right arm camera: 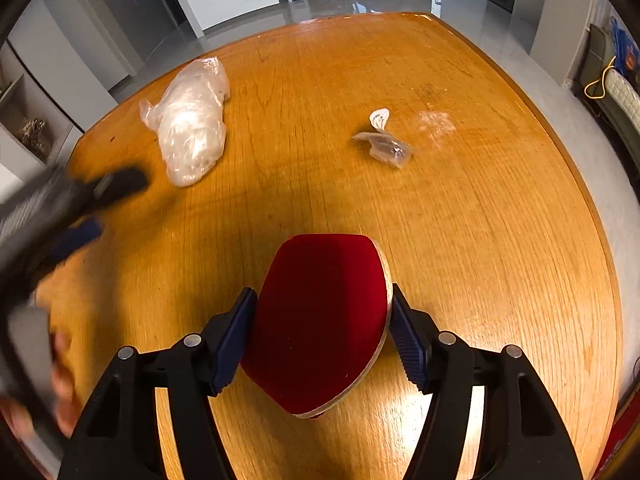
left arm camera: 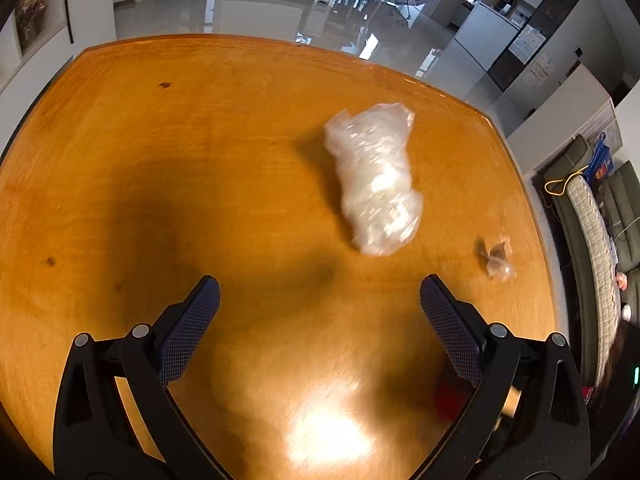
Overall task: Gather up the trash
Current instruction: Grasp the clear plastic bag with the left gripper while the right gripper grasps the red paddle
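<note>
A large crumpled clear plastic bag (left arm camera: 376,180) lies on the orange wooden table (left arm camera: 160,160), ahead and to the right of my left gripper (left arm camera: 320,284). That gripper hangs open above bare wood with nothing between its fingers. A small clear wrapper (left arm camera: 498,258) lies further right. My right gripper (right arm camera: 323,292) is shut on a red table tennis paddle (right arm camera: 320,320), its pads pressing on both edges of the blade. In the right wrist view the bag (right arm camera: 190,120) is at the far left, the wrapper (right arm camera: 386,146) with a white scrap (right arm camera: 379,118) is ahead, and the blurred left gripper (right arm camera: 100,208) is at the left edge.
A faint patch of clear film (right arm camera: 436,124) lies right of the wrapper. A person's hand (right arm camera: 60,380) grips the left tool. The table's curved edge (right arm camera: 600,220) runs down the right side, with a sofa (left arm camera: 592,240) and glossy floor beyond.
</note>
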